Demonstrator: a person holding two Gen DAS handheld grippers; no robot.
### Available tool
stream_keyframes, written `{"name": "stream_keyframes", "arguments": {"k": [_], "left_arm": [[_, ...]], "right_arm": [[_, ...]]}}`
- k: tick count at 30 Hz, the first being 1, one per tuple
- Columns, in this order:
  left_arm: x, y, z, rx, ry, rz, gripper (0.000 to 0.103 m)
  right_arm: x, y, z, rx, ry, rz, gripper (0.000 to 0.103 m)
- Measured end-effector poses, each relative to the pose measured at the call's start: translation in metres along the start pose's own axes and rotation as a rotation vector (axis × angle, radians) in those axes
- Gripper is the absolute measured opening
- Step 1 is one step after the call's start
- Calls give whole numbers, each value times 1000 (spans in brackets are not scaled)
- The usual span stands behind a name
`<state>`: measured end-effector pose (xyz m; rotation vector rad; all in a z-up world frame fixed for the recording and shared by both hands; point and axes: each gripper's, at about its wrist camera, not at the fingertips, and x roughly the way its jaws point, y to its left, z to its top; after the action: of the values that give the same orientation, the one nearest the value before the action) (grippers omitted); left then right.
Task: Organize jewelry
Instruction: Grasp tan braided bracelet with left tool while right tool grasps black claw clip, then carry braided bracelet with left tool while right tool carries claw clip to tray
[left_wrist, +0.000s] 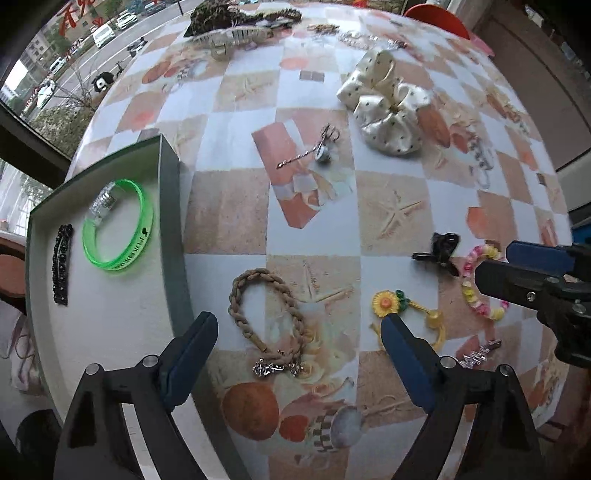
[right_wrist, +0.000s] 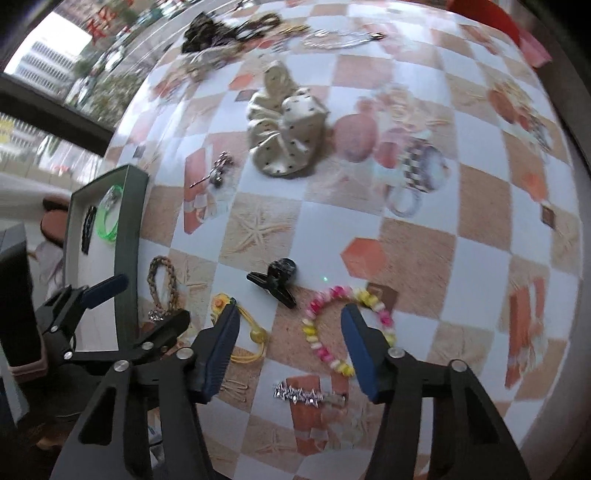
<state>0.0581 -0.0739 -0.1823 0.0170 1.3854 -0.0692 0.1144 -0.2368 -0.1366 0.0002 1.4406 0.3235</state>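
Jewelry, left wrist view: a braided tan rope bracelet with silver charms (left_wrist: 267, 321) lies on the checkered seaside-print tablecloth (left_wrist: 391, 210), just beside the shallow grey-green box (left_wrist: 168, 206).
Box contents: a translucent green bangle (left_wrist: 118, 225) and a black beaded hair clip (left_wrist: 62, 264).
Left gripper (left_wrist: 299, 328): jaws wide apart, empty, hovering over the rope bracelet.
Jewelry, right wrist view: a pink, yellow and white flower-bead bracelet (right_wrist: 345, 326) lies between the fingers.
Right gripper (right_wrist: 290, 323): jaws spread, holding nothing.
Step, judged: lining up picks; most pieces are not yet boxed.
Next move, judged: lower, close on one bracelet, carry it to the box.
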Motion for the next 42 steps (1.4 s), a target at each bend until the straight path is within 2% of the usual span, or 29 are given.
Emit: {"name": "stream_keyframes", "arguments": {"k": [5, 8, 13, 16, 20, 26, 42], "left_arm": [[15, 1, 1, -26, 33, 29, 94], [25, 1, 1, -37, 60, 35, 87], [27, 5, 5, -56, 60, 19, 86], [27, 5, 10, -52, 53, 11, 79], [20, 8, 13, -46, 40, 11, 57], [15, 7, 18, -30, 33, 12, 17], [-42, 19, 17, -84, -51, -157, 16]], "right_arm": [[18, 6, 12, -52, 39, 20, 54], [28, 11, 15, -86, 61, 10, 53], [42, 16, 16, -108, 85, -11, 42], [43, 20, 16, -129, 80, -39, 36], [45, 24, 17, -142, 77, -72, 25], [42, 24, 13, -122, 62, -80, 25], [-5, 6, -2, 21, -14, 15, 25]]}}
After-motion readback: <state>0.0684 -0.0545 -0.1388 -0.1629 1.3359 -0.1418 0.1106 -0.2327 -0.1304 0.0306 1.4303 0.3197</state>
